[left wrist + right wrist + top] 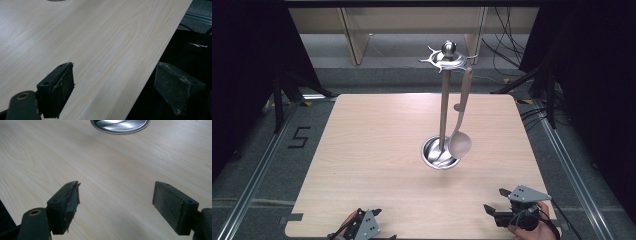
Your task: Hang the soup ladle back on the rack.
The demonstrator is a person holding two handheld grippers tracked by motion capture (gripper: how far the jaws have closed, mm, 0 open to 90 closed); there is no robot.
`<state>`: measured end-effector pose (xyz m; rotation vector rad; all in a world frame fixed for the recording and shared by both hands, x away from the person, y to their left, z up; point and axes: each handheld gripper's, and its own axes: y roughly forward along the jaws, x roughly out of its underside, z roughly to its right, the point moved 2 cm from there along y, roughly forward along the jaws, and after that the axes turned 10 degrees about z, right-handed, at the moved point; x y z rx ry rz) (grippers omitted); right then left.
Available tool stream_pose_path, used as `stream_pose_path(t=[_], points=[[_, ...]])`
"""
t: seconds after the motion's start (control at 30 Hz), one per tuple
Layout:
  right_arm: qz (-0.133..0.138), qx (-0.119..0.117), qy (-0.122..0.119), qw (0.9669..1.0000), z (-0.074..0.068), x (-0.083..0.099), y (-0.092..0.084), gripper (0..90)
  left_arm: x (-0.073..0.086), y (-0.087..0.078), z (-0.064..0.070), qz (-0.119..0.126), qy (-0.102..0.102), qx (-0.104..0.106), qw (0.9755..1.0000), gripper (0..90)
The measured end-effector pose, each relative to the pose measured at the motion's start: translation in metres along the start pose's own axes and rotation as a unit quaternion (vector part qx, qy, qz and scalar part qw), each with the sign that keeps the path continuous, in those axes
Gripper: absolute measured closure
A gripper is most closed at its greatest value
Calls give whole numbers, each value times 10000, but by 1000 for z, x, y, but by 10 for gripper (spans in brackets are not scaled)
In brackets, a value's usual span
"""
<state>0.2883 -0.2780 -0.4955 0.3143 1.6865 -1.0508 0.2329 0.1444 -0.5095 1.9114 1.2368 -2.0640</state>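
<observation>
You are holding the left tongs (pixel 376 226) at the near edge of the wooden surface (pixel 377 150), jaws standing wide apart with nothing between them; in the left gripper view one jaw is hanging over the surface and the other beyond its edge. You are holding the right tongs (pixel 495 201) near the front right corner, jaws also spread and empty, pointing toward the round base of the utensil stand (pixel 443 107). The stand is standing upright near the middle of the surface. A ladle (pixel 460 141) is hanging from its top ring, bowl down beside the base.
</observation>
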Motion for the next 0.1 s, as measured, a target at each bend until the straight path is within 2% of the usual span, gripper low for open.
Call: stream_pose_path(t=[0.1], points=[[-24,-52,38,10000,2,1,0,227,0,0,0,-8,5,-6,10000,153]])
